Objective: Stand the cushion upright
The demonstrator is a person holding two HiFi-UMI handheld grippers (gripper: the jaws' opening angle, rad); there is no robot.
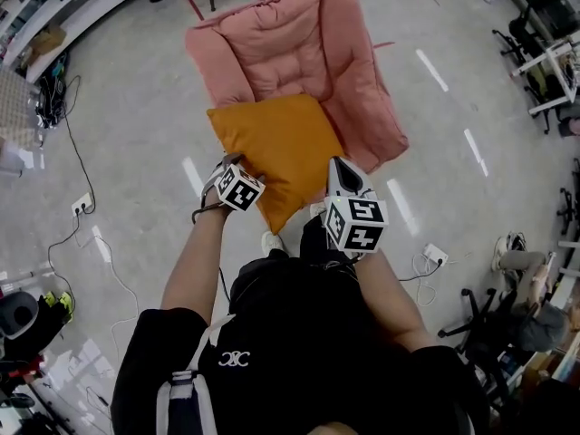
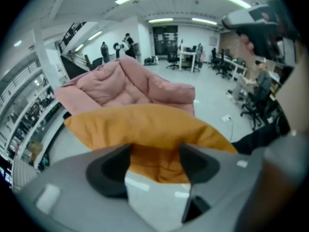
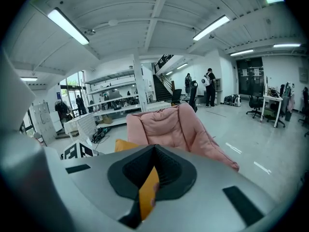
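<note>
An orange cushion point(image 1: 276, 148) lies tilted on the front of a pink padded floor chair point(image 1: 299, 53), its near corner hanging over the chair's edge towards me. My left gripper point(image 1: 228, 164) is at the cushion's left side. In the left gripper view its jaws point(image 2: 155, 150) stand wide open, with the cushion's point(image 2: 145, 124) lower corner between them, apart from both pads. My right gripper point(image 1: 341, 167) is at the cushion's right edge. In the right gripper view it point(image 3: 154, 151) is shut on a thin fold of the orange cushion point(image 3: 147, 197).
The pink chair point(image 2: 125, 83) stands on a grey floor. Cables and a socket strip point(image 1: 82, 205) lie to the left, another strip point(image 1: 435, 254) to the right. Office chairs point(image 1: 480, 324) and a white desk point(image 1: 555, 66) stand at the right. People point(image 3: 210, 86) stand far off.
</note>
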